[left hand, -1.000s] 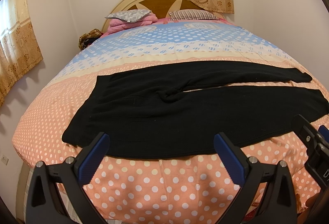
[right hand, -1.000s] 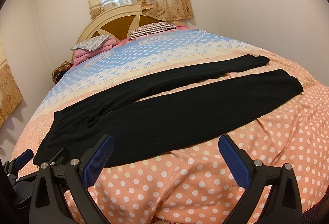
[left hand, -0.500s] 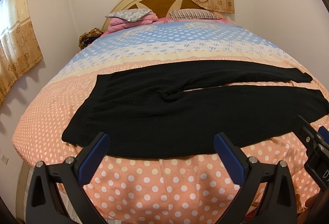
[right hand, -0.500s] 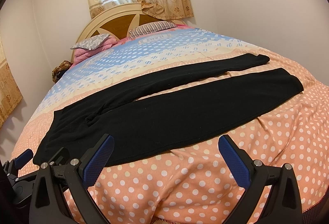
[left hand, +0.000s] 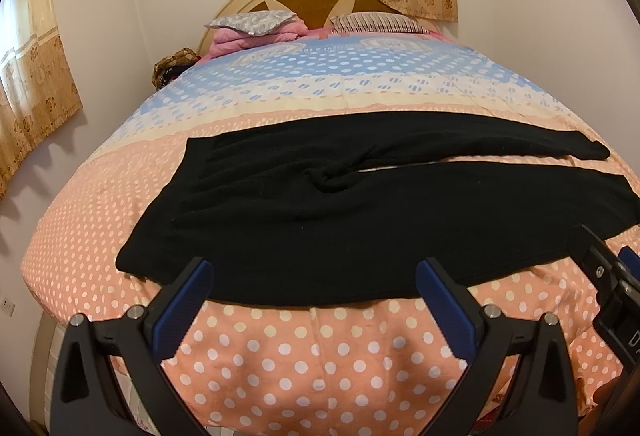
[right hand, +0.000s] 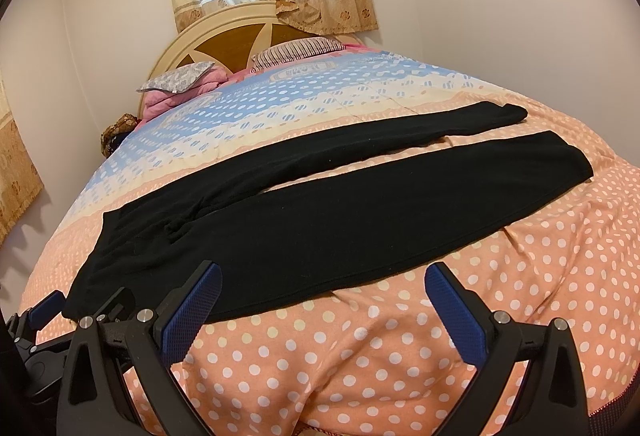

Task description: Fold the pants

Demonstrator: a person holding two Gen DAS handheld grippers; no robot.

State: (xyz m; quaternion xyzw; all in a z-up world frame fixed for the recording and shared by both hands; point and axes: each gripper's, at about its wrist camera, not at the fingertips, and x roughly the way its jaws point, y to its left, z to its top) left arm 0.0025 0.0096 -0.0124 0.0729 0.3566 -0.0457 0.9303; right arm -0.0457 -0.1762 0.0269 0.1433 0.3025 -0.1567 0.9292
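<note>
**Risks before the first fold**

Pants [left hand: 360,220] of black knit fabric lie spread flat across the near, peach-dotted part of the bedspread [left hand: 320,348], waistband toward the left side of the bed and both legs running off to the right. The legs are apart, with a strip of bedspread showing between them, and a small bunch of cloth sits at the crotch [left hand: 332,182].

The left gripper [left hand: 314,290] hovers just short of the near edge of the pants, jaws spread wide and holding nothing. The right gripper [right hand: 322,294] is likewise wide open and empty, poised over the near edge of the closer leg [right hand: 400,212]. Neither appears to touch the cloth.

Several things could go wrong from here. The fabric looks thin and lies tight on a soft quilt, so a closing gripper may pinch the bedspread along with the pants, or slide off and catch nothing. A grasp of only the top layer would let the leg open up when lifted. The bunch at the crotch is likely to be locked into the fold if it is not smoothed first. The two grippers sit close together near the waist end, so the long legs may trail and twist, and the grippers could knock each other.
</note>
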